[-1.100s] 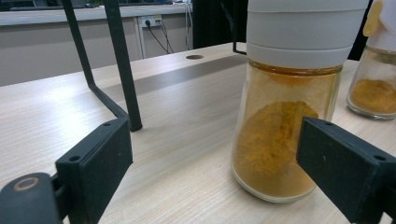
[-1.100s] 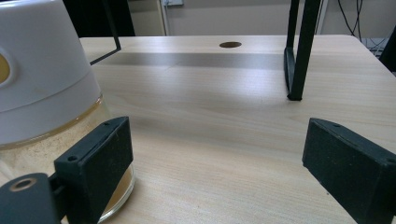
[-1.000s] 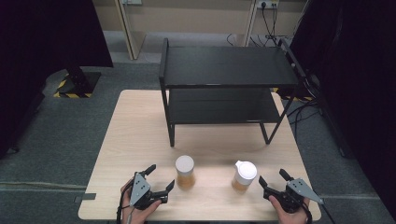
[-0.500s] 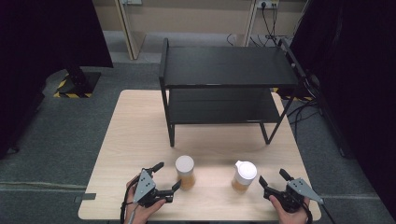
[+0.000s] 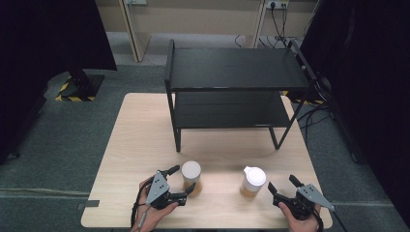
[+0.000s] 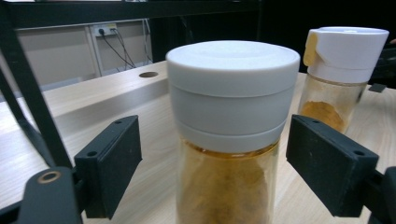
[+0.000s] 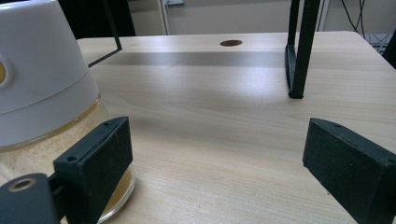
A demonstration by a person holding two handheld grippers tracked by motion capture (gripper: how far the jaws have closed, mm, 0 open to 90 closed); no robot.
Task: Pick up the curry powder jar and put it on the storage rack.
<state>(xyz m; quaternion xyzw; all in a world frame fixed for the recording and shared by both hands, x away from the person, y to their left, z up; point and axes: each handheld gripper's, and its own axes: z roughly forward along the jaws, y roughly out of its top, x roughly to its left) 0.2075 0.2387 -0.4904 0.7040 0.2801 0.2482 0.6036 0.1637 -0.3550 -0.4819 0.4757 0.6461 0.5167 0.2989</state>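
Grey carpet surrounds a pale wooden table (image 5: 145, 130) at the centre of the high view, and a black two-tier shelf rack (image 5: 234, 87) stands on the table's far half. Down at the lower middle of that frame, two spice jars stand upright and well apart. The left gripper (image 5: 183, 180) is on the flat-lidded jar (image 5: 191, 178), and in the left gripper view that jar (image 6: 231, 140) sits squarely between the two black pads (image 6: 109, 165), amber powder under a white cap; the jaws have just been closing in, yet a gap is visible on each side, so nothing is clamped. Behind it, at the upper right of that view, stands the flip-top jar (image 6: 338, 70). Over at the lower right of the high view, the right gripper (image 5: 282, 182) rests on the table just beside the flip-top jar (image 5: 253, 182), jaws spread wide. In the right gripper view, that jar (image 7: 44, 112) stands off at the left edge, outside the left pad (image 7: 95, 163), with bare tabletop between the pads.
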